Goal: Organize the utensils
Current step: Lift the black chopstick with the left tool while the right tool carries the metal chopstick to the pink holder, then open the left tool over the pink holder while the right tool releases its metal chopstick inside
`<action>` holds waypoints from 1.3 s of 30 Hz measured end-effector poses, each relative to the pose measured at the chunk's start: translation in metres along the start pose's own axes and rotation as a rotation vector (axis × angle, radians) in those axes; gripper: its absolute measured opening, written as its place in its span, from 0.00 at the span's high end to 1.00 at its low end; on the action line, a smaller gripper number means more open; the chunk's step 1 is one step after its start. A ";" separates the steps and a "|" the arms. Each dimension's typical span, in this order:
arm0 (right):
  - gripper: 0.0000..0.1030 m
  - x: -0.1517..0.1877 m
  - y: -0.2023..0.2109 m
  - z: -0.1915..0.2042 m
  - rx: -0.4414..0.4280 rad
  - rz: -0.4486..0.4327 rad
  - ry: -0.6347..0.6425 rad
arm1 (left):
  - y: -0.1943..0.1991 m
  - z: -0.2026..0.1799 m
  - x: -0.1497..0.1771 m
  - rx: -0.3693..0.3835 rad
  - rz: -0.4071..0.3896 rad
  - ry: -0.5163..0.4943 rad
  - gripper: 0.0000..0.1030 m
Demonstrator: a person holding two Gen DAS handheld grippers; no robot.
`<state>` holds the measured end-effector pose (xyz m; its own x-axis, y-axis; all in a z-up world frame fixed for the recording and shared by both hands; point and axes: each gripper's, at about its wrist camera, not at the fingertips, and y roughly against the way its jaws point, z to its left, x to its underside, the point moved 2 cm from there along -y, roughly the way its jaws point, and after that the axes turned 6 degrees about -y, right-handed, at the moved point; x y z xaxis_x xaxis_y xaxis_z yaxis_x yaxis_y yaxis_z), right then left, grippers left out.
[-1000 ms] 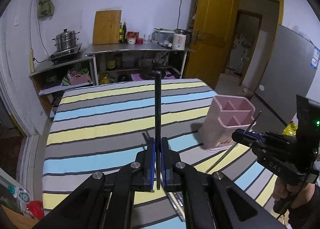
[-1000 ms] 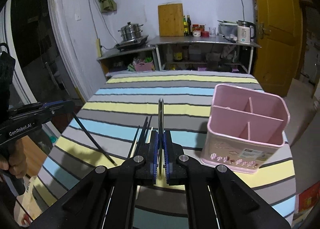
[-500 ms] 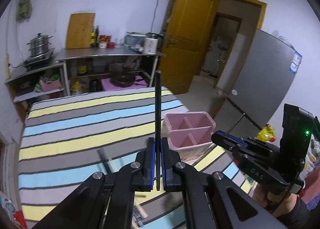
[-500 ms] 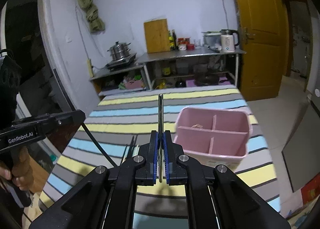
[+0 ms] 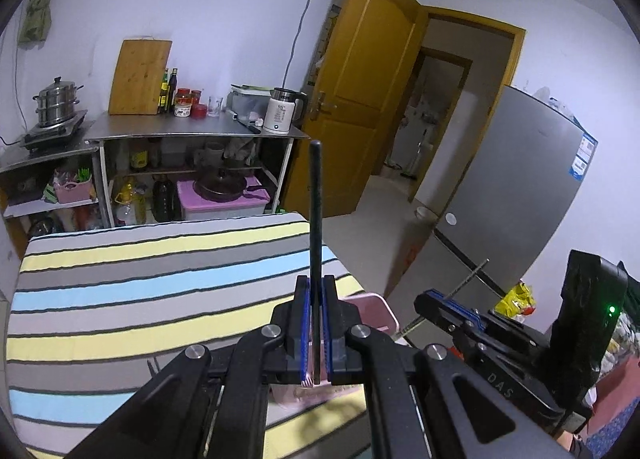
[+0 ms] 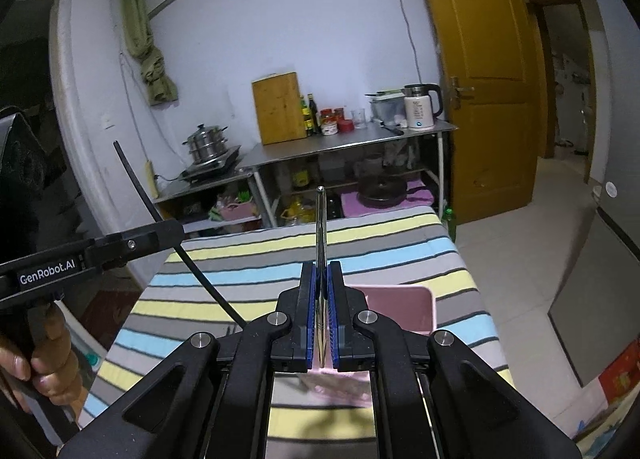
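In the left wrist view, the left tongs (image 5: 316,329) are seen clamped tight on a black chopstick (image 5: 315,219), which stands straight up from between the blue pads. Just beyond and below these tongs, a pink utensil holder (image 5: 376,309) is partly hidden by the tongs; it rests on the striped tabletop (image 5: 140,287). To the right of the left tongs, the right tongs (image 5: 436,309) are held level, with a thin metal utensil gripped crosswise.

In the right wrist view, the right tongs (image 6: 321,313) are closed on that thin metal utensil (image 6: 321,227), seen edge-on and rising above the pads. The pink utensil holder (image 6: 404,307) lies directly beyond and beneath them. To the left, the left tongs (image 6: 168,231) are held by a hand (image 6: 36,363), with the black chopstick (image 6: 136,183) slanting through them.

Farther off, beyond the tabletop, a steel shelf (image 6: 344,143) with a kettle (image 6: 420,107) and a cutting board (image 6: 278,107) is seen against the wall.
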<state>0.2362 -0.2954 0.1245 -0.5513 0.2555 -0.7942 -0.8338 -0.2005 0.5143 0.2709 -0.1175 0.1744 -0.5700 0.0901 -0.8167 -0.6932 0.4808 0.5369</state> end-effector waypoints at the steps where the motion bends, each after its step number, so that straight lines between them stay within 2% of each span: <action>1: 0.95 -0.001 -0.004 -0.002 0.004 0.003 -0.004 | -0.005 0.001 0.000 0.001 0.006 0.002 0.95; 10: 0.95 0.024 -0.054 -0.021 0.025 0.114 -0.027 | -0.066 0.009 0.030 -0.017 0.113 -0.001 0.95; 20: 0.94 0.050 -0.075 -0.031 0.048 0.199 -0.048 | -0.089 0.017 0.050 -0.016 0.166 -0.004 0.94; 21: 0.94 0.050 -0.075 -0.031 0.051 0.199 -0.046 | -0.088 0.017 0.049 -0.014 0.167 -0.003 0.93; 24: 0.84 0.049 -0.069 -0.032 0.052 0.185 -0.042 | -0.082 0.020 0.049 -0.012 0.155 0.004 0.87; 26: 0.81 0.047 -0.063 -0.032 0.049 0.169 -0.046 | -0.071 0.021 0.048 -0.004 0.132 0.011 0.80; 28: 0.76 0.045 -0.054 -0.033 0.053 0.149 -0.048 | -0.057 0.022 0.047 -0.002 0.102 0.011 0.78; 33: 0.75 0.044 -0.028 -0.033 0.047 0.098 -0.061 | -0.023 0.025 0.058 -0.010 0.046 0.009 0.78; 39: 0.75 0.061 0.000 -0.021 0.021 0.060 -0.030 | 0.009 0.038 0.089 -0.029 0.012 0.044 0.78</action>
<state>0.2031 -0.3001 0.0697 -0.6008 0.2715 -0.7519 -0.7993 -0.1964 0.5679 0.2306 -0.0719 0.0987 -0.5966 0.0566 -0.8006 -0.6985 0.4547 0.5526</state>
